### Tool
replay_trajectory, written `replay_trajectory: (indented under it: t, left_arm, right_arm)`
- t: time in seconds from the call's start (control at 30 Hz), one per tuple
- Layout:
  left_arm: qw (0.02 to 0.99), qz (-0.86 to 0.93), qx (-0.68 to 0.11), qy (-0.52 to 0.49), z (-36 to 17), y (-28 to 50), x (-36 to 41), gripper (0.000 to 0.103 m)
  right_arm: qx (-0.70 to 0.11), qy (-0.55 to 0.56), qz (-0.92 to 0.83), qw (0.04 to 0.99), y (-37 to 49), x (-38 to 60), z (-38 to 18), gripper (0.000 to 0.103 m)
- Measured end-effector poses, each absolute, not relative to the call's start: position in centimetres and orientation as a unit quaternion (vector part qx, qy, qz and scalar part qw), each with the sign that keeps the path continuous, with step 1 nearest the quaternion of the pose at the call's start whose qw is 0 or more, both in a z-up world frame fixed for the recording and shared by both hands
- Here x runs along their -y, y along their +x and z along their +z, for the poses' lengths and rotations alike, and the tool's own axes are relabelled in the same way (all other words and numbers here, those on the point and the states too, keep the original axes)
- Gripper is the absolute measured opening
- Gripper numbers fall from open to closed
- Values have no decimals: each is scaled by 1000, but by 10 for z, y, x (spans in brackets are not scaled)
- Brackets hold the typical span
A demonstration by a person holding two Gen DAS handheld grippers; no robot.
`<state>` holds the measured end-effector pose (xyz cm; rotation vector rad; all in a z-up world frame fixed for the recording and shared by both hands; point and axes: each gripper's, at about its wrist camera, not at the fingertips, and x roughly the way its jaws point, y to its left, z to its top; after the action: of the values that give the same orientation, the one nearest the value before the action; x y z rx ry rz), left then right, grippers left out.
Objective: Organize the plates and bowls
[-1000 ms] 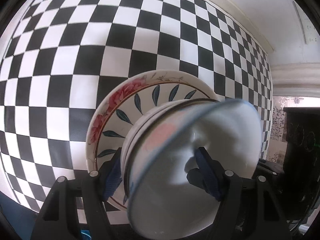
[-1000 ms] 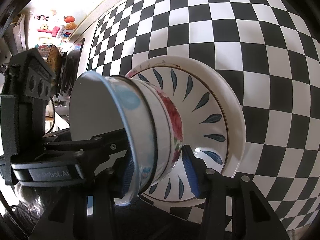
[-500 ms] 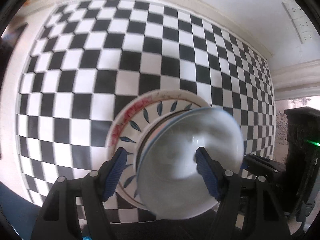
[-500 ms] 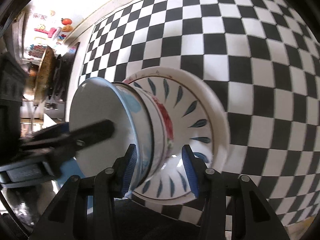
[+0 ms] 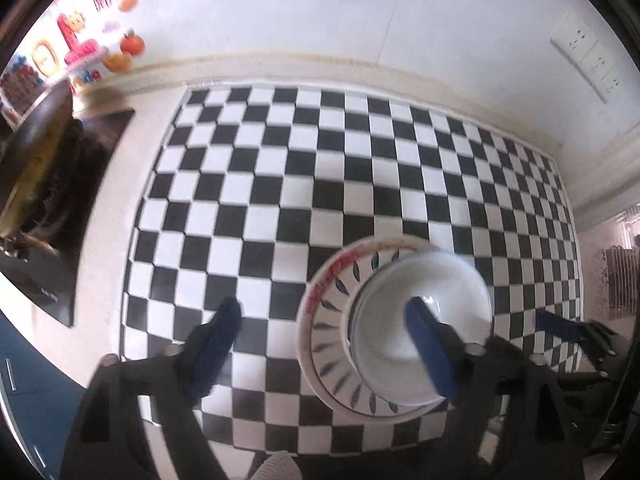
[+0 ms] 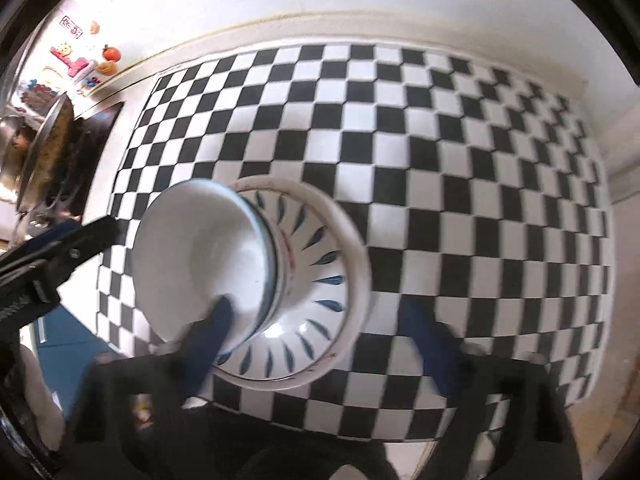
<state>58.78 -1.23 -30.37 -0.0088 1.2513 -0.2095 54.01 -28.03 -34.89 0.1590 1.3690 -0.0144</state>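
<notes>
A white plate with dark leaf marks and a red floral rim [image 5: 332,344] [image 6: 336,256] lies on the checkered mat [image 5: 280,184] [image 6: 440,140]. Nested bowls stand on it, the top one white inside [image 5: 400,320] [image 6: 200,248]. My left gripper [image 5: 324,316] is open and empty, raised above the mat, its right finger over the bowl. My right gripper [image 6: 316,316] is open and empty above the plate's near edge. The left gripper also shows in the right wrist view [image 6: 60,248], and the right gripper shows in the left wrist view [image 5: 568,332].
A stove with a pan [image 5: 36,152] [image 6: 44,148] stands at the left beside the mat. The white wall behind carries colourful stickers [image 5: 80,48] [image 6: 80,64] and a socket panel [image 5: 588,56]. The counter's front edge runs just below the plate.
Both grippers let go of the bowls, opened wide and pulled back and up. The stack now stands alone on the plate and much more of the mat shows.
</notes>
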Motion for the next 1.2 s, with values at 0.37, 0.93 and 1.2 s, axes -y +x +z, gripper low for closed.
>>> replay_trajectory:
  t: [0.37,0.93,1.2]
  left_arm:
    - [846,-137,-516,-9,-268,576,7,92]
    - [906,-82,-413,37,-186,472,12,99]
    - [919,-58,-388,27,-148,404,10,99]
  right_arm:
    - [-568,60,-79,817,510,268,-291,98]
    - [-472,53,-86,876,429,265,-196,99]
    - [-451,51,-79,888,355,267,-159,99]
